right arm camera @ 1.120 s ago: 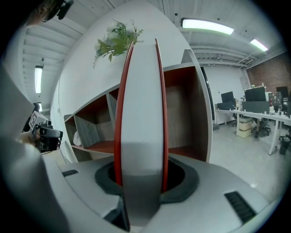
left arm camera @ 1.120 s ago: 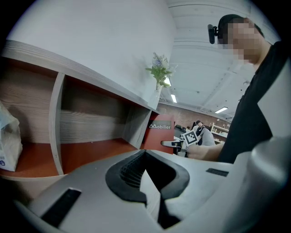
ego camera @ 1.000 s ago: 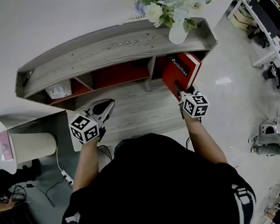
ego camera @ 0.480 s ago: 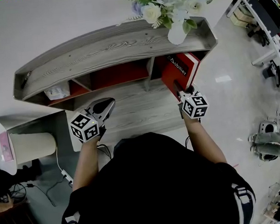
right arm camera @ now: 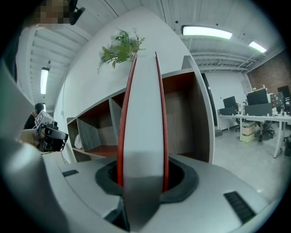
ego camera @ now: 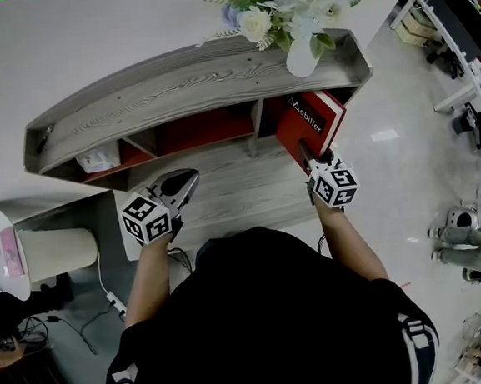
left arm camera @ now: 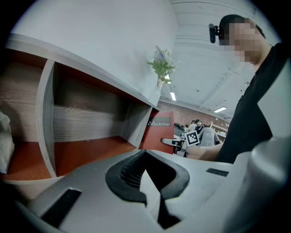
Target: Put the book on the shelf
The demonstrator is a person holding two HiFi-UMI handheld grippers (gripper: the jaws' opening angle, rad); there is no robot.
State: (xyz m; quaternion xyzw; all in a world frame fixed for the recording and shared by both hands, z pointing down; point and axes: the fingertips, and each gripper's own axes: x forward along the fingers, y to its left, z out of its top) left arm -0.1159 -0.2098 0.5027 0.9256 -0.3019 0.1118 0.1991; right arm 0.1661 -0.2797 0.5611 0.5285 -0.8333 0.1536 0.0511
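One red book [ego camera: 311, 120] stood clamped in your right gripper [ego camera: 308, 151] before the shelf [ego camera: 172, 84], likely needing a push into its end bay.

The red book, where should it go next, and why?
Probably a gentle push straight ahead. The right gripper is clamped on the red book, which stands upright at the mouth of the shelf's right-hand compartment. That compartment looks bare, so sliding the book in should seat it.
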